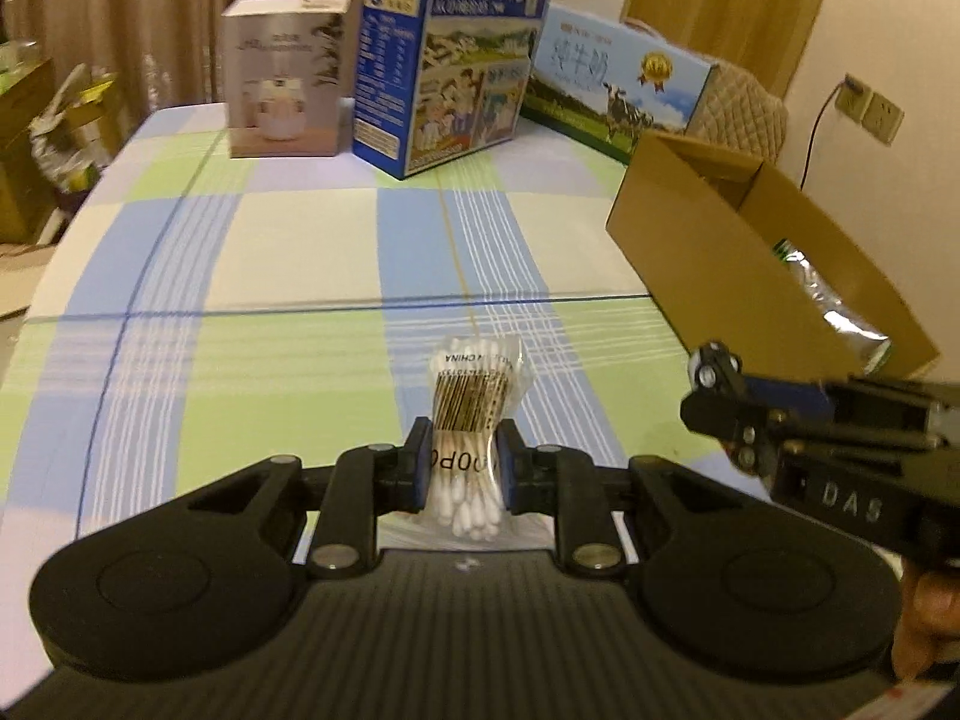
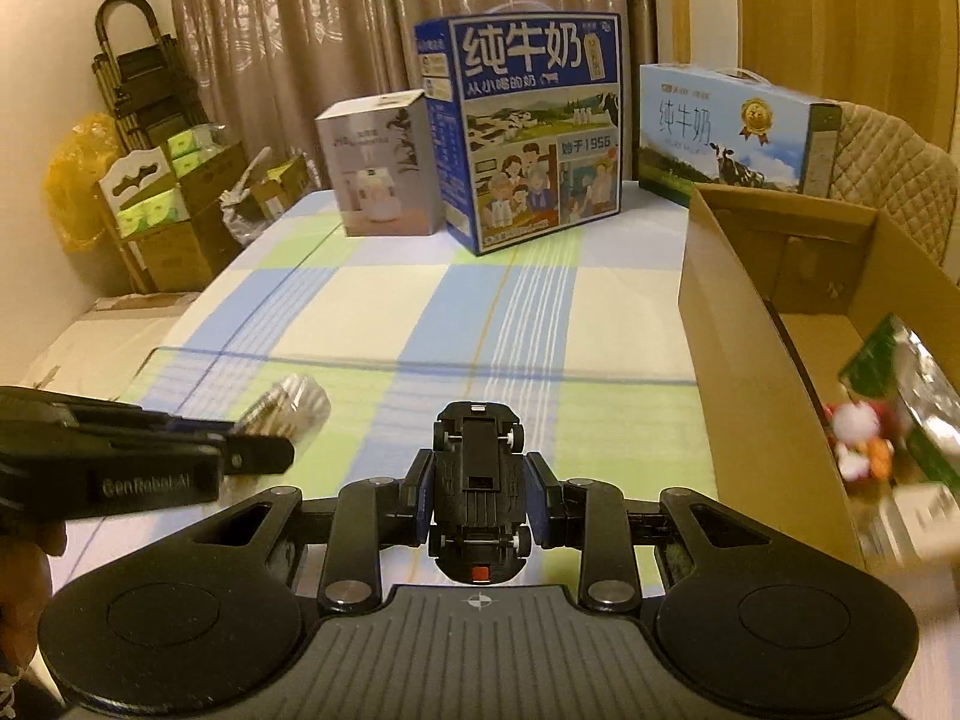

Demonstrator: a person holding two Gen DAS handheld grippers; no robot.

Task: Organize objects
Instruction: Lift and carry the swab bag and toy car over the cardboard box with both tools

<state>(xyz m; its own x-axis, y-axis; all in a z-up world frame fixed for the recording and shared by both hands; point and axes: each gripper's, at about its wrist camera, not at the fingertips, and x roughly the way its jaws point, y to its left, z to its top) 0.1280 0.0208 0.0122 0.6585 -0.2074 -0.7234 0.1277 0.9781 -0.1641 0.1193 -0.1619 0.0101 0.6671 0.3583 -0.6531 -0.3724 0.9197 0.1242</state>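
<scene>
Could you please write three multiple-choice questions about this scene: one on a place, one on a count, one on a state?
1. Where is the open cardboard box?
A. At the table's right side
B. On the floor
C. Behind the curtain

2. How many milk cartons stand at the table's far edge?
A. One
B. Two
C. Four

3. What does the left claw hold?
A. Nothing
B. A spoon
C. A pack of cotton swabs

Answers:
1. A, the box sits right of the checked cloth.
2. B, a dark blue carton and a light blue carton.
3. C, the pads squeeze the pack's middle.
</scene>
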